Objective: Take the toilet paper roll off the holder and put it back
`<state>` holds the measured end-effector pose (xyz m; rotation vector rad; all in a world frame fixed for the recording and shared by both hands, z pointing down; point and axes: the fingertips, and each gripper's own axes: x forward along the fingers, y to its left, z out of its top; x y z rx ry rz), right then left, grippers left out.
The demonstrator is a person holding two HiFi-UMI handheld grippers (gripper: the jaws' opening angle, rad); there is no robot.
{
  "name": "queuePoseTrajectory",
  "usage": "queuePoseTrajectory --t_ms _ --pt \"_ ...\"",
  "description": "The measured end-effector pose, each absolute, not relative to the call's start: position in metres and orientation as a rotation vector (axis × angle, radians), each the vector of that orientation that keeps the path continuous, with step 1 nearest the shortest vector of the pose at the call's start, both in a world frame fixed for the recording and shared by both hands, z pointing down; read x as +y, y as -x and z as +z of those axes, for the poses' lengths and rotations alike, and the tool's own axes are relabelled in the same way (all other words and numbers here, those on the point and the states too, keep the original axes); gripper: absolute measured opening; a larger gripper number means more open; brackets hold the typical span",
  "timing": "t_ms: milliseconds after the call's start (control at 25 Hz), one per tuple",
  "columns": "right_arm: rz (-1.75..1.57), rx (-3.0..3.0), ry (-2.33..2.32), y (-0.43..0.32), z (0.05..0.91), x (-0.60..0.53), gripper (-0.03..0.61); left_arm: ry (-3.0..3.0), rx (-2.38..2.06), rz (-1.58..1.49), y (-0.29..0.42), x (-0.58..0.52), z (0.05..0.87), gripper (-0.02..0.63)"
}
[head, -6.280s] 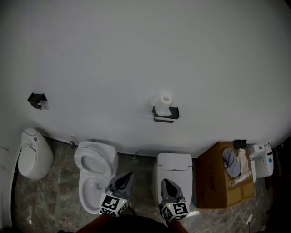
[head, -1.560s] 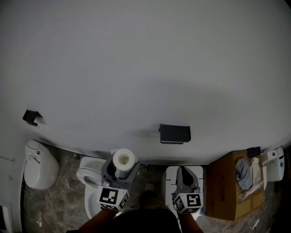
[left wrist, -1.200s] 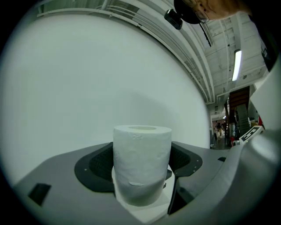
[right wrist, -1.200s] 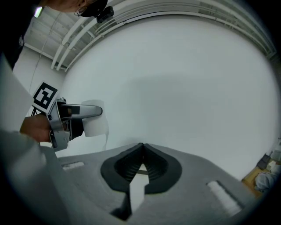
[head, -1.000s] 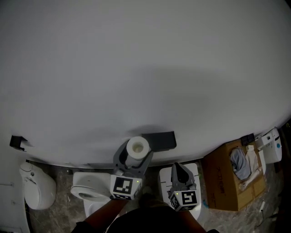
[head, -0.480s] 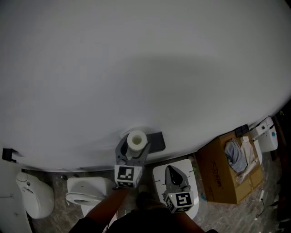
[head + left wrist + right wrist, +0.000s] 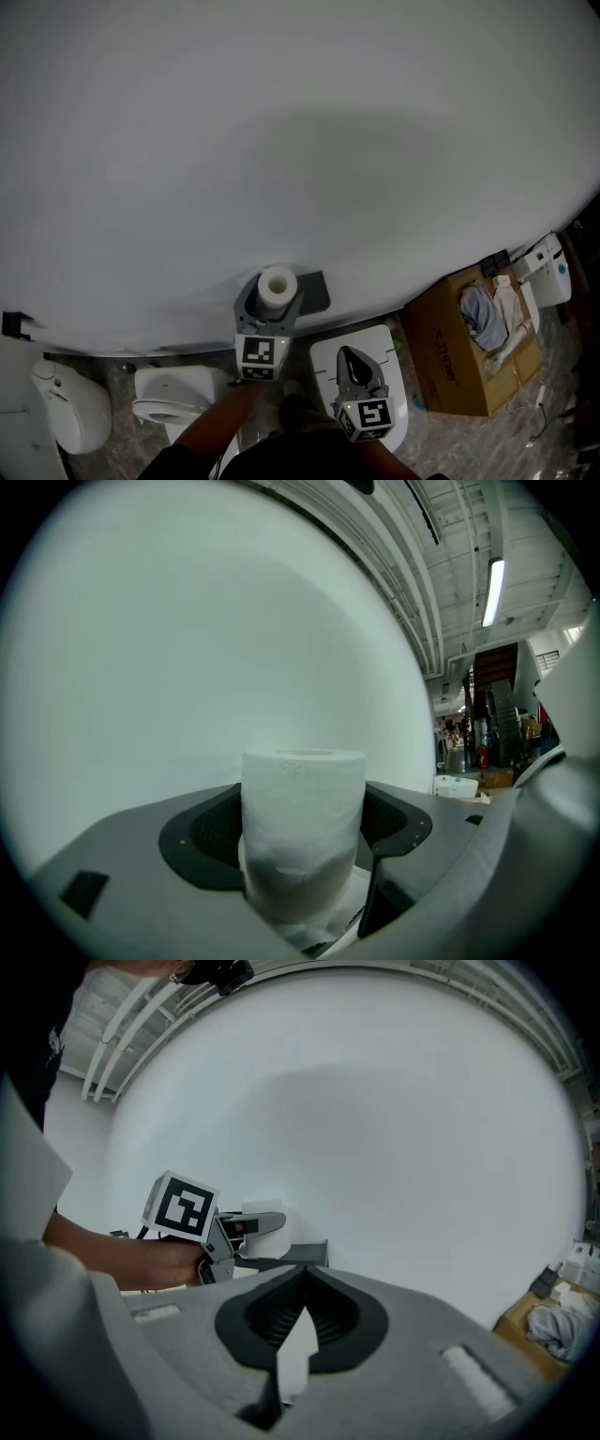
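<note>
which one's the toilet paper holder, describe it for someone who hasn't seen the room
On the big white wall, look low, above the closed-lid toilet. The holder is the small dark grey shelf there; unlike the black fitting far left, it has the white roll, held in the left claw, beside it.

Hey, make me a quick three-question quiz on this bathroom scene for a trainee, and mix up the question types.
1. True or false: the right gripper holds the toilet paper roll.
2. The left gripper's jaws are: A) shut together and empty, B) clamped on the roll, which stands upright, C) wide open around nothing.
3. Which gripper is nearer the dark holder on the wall?
Key: 1 false; 2 B; 3 the left gripper.
</note>
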<state>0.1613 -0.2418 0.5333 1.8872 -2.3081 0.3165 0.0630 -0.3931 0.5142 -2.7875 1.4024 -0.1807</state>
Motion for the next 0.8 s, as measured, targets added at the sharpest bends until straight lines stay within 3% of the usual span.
queuePoseTrajectory --t_ms 200,440,800 --pt "0.332 -2.311 -1.871 -0.164 0.537 -0.240 -0.002 2.802 1.421 -0.156 -0.062 -0.396 0.515 0.367" --pt "0.339 -2.300 -1.862 -0.172 0.541 -0.234 -0.002 2.811 1.409 -0.143 -0.061 -0.393 0.508 0.414" --pt "0.337 -2.345 -1.881 -0.171 0.527 -0.218 -0.002 2.789 1.442 0.040 -0.025 -0.339 0.447 0.419"
